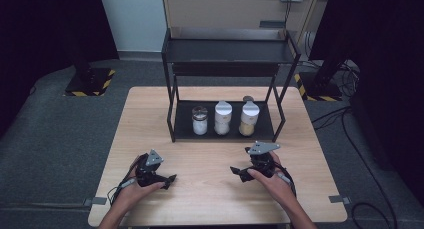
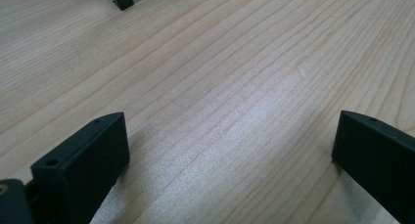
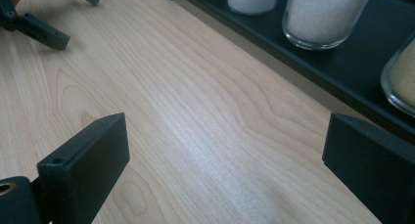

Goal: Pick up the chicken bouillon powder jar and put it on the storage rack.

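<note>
Both grippers sit low over the pale wooden table (image 1: 210, 189), one in each of the person's hands. On the person's left, the black left gripper (image 1: 170, 180) points toward the table's middle; its own view shows its two black jaws set wide apart with only bare wood grain between them. The black right gripper (image 1: 235, 171), topped by a grey three-cornered plate (image 1: 263, 147), points back toward the left one, and its jaws also stand wide apart with nothing between them. The two jaw tips are near each other but apart.

Beyond the grippers, a black metal two-tier shelf rack (image 1: 230, 51) stands on the far half of the table. On its lower tray, three glass jars stand in a row: a short clear jar with a metal lid (image 1: 200, 120) holding white grains on the left, a taller white-lidded jar of white powder (image 1: 222, 118) in the middle, and a white-lidded jar of tan grains (image 1: 249, 118) on the right. The jars are just beside one another. In the right gripper view, the rack's tray edge (image 3: 303, 72) runs diagonally close ahead, with the jar bottoms resting on it.
</note>
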Demonstrator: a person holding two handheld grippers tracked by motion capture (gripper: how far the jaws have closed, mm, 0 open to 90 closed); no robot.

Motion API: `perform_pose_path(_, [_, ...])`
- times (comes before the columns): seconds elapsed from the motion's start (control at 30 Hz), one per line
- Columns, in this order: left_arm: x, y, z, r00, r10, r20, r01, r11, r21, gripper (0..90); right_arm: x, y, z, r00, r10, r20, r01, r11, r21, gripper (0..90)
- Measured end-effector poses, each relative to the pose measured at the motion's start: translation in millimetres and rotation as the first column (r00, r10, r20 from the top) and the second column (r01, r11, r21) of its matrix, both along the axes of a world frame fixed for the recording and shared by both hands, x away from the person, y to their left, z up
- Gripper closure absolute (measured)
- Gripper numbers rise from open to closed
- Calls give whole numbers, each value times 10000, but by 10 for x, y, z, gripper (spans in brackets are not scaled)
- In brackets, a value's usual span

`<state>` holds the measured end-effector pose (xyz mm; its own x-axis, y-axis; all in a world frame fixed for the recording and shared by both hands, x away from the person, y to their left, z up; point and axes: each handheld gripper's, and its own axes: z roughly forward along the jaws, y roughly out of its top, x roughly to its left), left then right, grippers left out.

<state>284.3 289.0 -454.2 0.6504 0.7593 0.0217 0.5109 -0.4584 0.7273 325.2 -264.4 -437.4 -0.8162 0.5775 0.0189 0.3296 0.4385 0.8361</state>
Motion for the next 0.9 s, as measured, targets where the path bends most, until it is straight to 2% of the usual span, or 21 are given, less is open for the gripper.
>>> perform_pose_path(0.27, [0, 0, 0, 10000, -2, -2, 2, 10000, 2, 0, 25, 50, -48, 9997, 153, -174, -152, 9999, 49, 40])
perform_pose_path(0.9, [-1, 0, 0, 10000, -1, 2, 1, 10000, 4, 0, 55, 96, -88, 9998, 63, -184, -73, 9983, -577, 40])
